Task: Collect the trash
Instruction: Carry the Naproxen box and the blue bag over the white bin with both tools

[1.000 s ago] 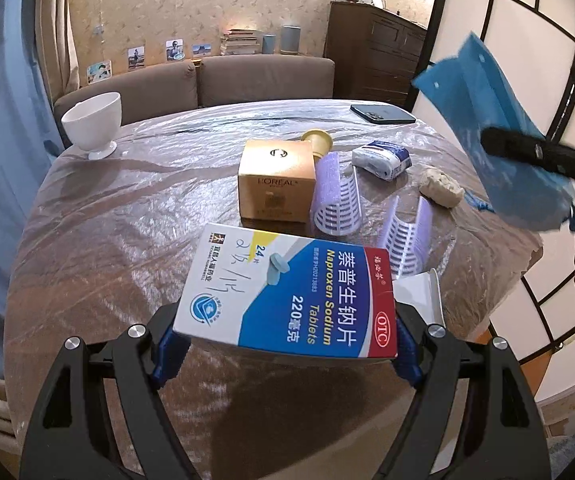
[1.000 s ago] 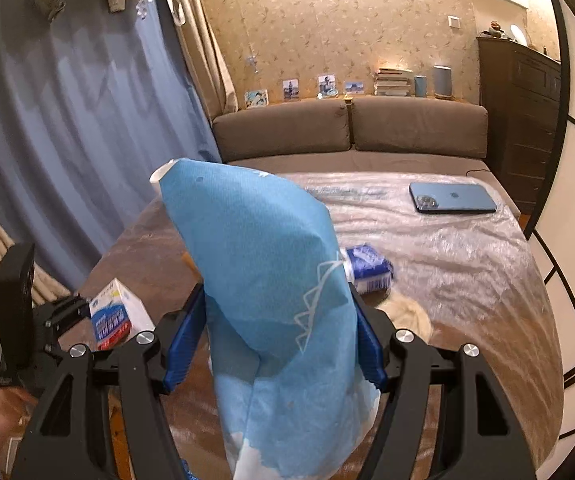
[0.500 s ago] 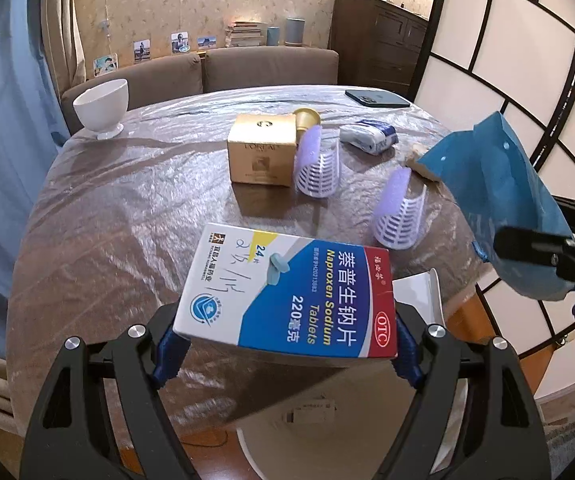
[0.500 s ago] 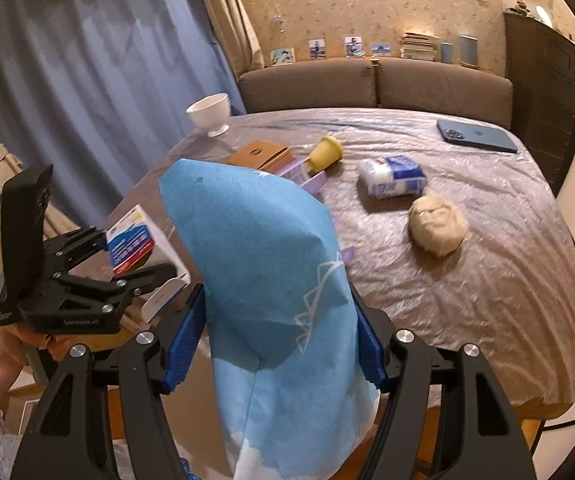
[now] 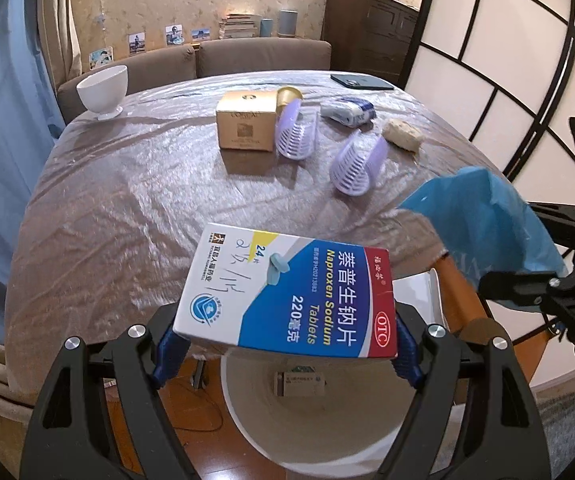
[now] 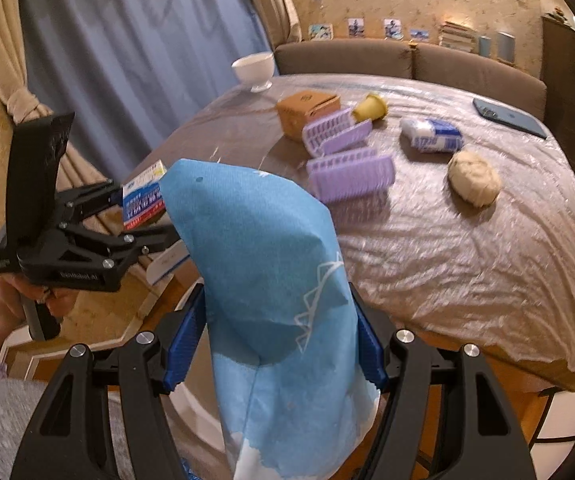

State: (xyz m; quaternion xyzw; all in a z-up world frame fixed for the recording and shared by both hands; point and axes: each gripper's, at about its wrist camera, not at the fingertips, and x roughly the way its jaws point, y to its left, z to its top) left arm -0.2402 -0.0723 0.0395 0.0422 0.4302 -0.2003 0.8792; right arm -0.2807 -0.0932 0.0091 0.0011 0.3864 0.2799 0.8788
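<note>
My left gripper is shut on a white, blue and red tablet box, held flat over the mouth of a white round bin on the floor beside the table. A small box lies at the bin's bottom. My right gripper is shut on a blue paper bag that stands up between the pads. From the left wrist that bag hangs at the right, past the table edge. The right wrist view shows the left gripper at its left with the tablet box.
A table under crinkled plastic holds a gold carton, two purple slotted holders, a yellow cup, a white-blue packet, a beige lump, a white bowl and a phone. A sofa stands behind.
Both grippers have drawn back off the table toward its near edge. The bin has come into view under the tablet box. The blue bag has sunk lower and tilted.
</note>
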